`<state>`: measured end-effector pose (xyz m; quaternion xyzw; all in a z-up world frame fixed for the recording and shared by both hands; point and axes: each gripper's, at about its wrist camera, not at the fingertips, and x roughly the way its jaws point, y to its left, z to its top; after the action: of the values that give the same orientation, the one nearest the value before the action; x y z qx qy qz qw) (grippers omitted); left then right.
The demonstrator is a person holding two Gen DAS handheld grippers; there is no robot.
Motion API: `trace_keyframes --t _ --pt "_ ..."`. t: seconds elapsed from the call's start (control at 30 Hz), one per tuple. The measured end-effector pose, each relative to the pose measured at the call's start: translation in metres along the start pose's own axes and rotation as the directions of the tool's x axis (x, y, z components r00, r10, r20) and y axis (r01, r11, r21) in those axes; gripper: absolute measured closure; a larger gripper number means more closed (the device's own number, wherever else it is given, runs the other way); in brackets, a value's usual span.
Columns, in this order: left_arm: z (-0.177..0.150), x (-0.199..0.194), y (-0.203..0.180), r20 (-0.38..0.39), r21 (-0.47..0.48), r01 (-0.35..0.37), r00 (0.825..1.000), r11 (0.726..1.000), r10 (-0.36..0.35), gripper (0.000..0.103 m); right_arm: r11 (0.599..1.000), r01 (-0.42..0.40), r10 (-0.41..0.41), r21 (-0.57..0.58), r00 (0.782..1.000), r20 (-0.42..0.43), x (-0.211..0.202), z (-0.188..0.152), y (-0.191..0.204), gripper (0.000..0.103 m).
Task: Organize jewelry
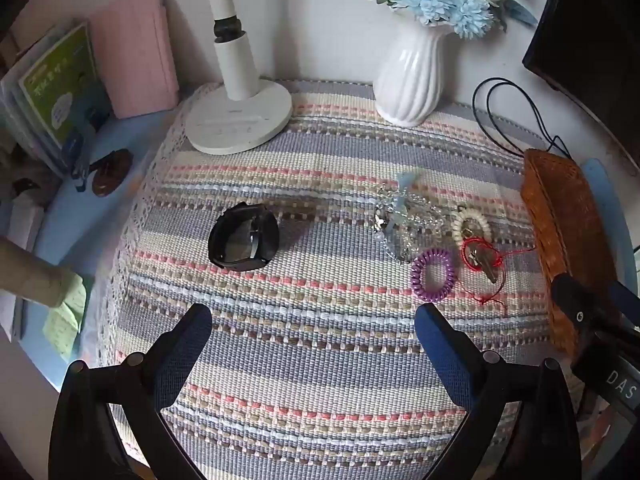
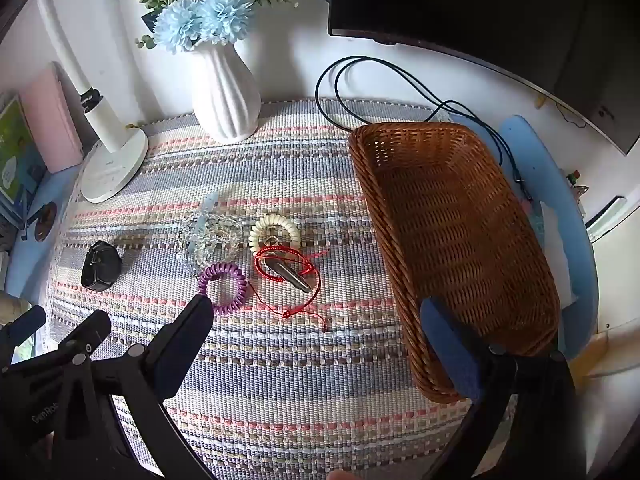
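Presently, relative to the wicker basket [image 2: 460,232]:
Basket: sitting empty on the right edge of the striped woven mat [image 2: 280,360], long side running away from the camera.
Left gripper [image 1: 314,316]: hovering over bare mat well to the left of the basket, tilting steeply down, fingers [image 1: 188,344] spreading wide, gripping nothing.
Right gripper [image 2: 316,316]: hanging just at the basket's near left corner, right finger overlapping the basket rim in the right wrist view, contact not being clear; fingers spreading wide, gripping nothing.
Red cord bracelet [image 2: 288,276]: lying on the mat just left of the basket, looping around a metal clip [image 2: 294,276].
Cream bead bracelet [image 2: 274,232]: lying just beyond the red cord, touching it, left of the basket.
Purple coil hair tie [image 2: 222,288]: lying left of the red cord, farther from the basket, near the right gripper's left fingertip.
Clear bead and chain pile [image 1: 404,220]: lying tangled farther left of the basket, a pale blue strip crossing it.
Black watch [image 1: 244,242]: lying well left of the basket, alone, strap closing into a loop.
White vase [image 2: 226,92]: standing behind and left of the basket, holding blue and white flowers.
Lamp base [image 1: 240,118]: sitting at the mat's far left corner, far from the basket.
Black cable [image 2: 400,80]: looping behind the basket, below a dark monitor [image 2: 480,0].
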<state>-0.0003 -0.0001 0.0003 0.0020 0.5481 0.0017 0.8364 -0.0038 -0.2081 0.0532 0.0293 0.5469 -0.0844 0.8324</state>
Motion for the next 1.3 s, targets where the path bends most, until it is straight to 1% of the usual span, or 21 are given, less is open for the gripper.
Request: trace_keyframes --t 0.2,0.33,0.6,0.63,0.77,1.3 --pt "0.0 0.001 0.0 -0.001 0.004 0.004 1.0 1.0 -0.004 0.002 1.0 0.003 -0.003 -0.007 1.0 0.007 0.001 0.0 0.001 0.0" --pt "0.003 0.001 0.013 -0.004 0.003 0.007 1.0 1.0 -0.007 0.002 1.0 0.001 -0.001 -0.006 1.0 -0.001 0.0 -0.001 -0.001 0.0" --pt "0.001 -0.001 0.014 -0.003 0.004 -0.013 1.0 1.0 0.013 0.002 1.0 -0.01 0.01 -0.006 1.0 -0.001 0.003 -0.002 -0.001 0.0" --pt "0.001 -0.001 0.014 -0.004 0.005 -0.015 1.0 1.0 0.015 0.002 1.0 -0.018 0.018 -0.001 1.0 0.0 0.004 -0.004 -0.006 0.0" --pt "0.001 -0.001 0.015 -0.004 0.006 -0.016 1.0 1.0 0.016 0.002 1.0 -0.014 0.014 0.0 1.0 -0.001 0.004 -0.004 -0.004 0.0" --pt "0.008 0.0 0.021 0.008 -0.033 -0.007 1.0 0.999 0.007 0.002 1.0 -0.027 0.027 0.008 1.0 -0.005 0.009 -0.002 -0.004 0.0"
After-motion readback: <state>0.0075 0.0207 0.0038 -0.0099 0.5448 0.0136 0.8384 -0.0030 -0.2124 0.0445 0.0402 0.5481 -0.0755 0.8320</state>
